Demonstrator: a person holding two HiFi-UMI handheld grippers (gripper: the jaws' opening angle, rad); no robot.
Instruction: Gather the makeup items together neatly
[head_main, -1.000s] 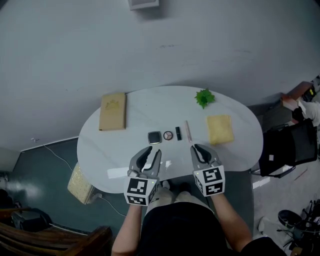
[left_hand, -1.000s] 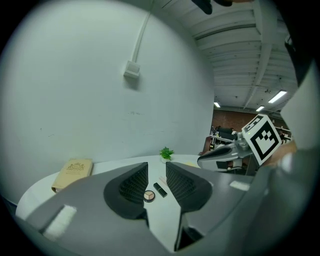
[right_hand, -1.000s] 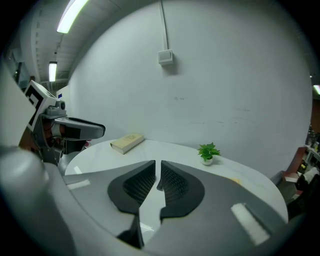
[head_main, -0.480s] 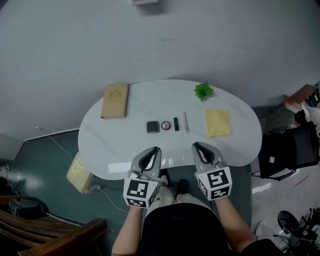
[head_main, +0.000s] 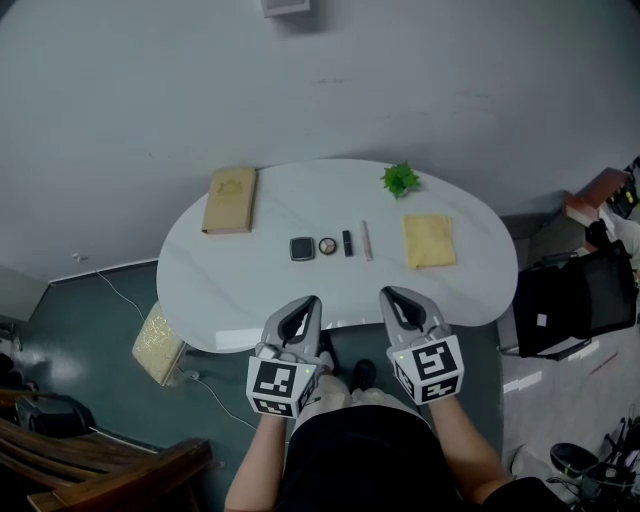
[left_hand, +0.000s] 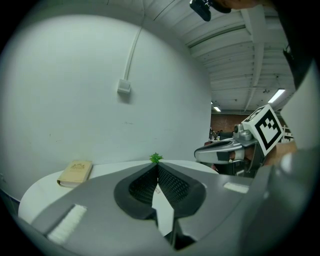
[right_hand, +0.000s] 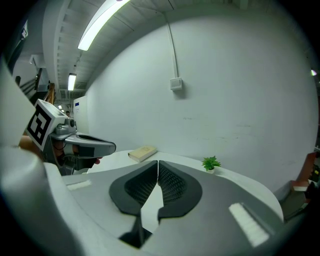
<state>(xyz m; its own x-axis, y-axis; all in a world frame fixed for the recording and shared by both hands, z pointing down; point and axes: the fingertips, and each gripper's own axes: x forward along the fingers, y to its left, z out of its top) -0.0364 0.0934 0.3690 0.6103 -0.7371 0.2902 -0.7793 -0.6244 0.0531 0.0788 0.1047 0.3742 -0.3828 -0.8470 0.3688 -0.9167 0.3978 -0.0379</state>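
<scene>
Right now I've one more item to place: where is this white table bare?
Bare on the white oval table: the front strip before the makeup row, the left end in front of the tan book, and the far middle between book and small green plant. Crowded: the centre, dark square compact to thin pink stick, plus yellow cloth beside it.

Row on table (head_main: 225, 290), L-R: square compact (head_main: 302, 248), round pot (head_main: 328, 245), black tube (head_main: 347, 242), pink stick (head_main: 366, 241) (close, not touching).

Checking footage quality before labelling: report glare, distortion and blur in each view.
Head view: sharp, evenly lit, faint sheen on the table near its front edge. Left gripper view: strong fisheye bending, dark corners. Right gripper view: same fisheye, ceiling strip light blown out.
</scene>
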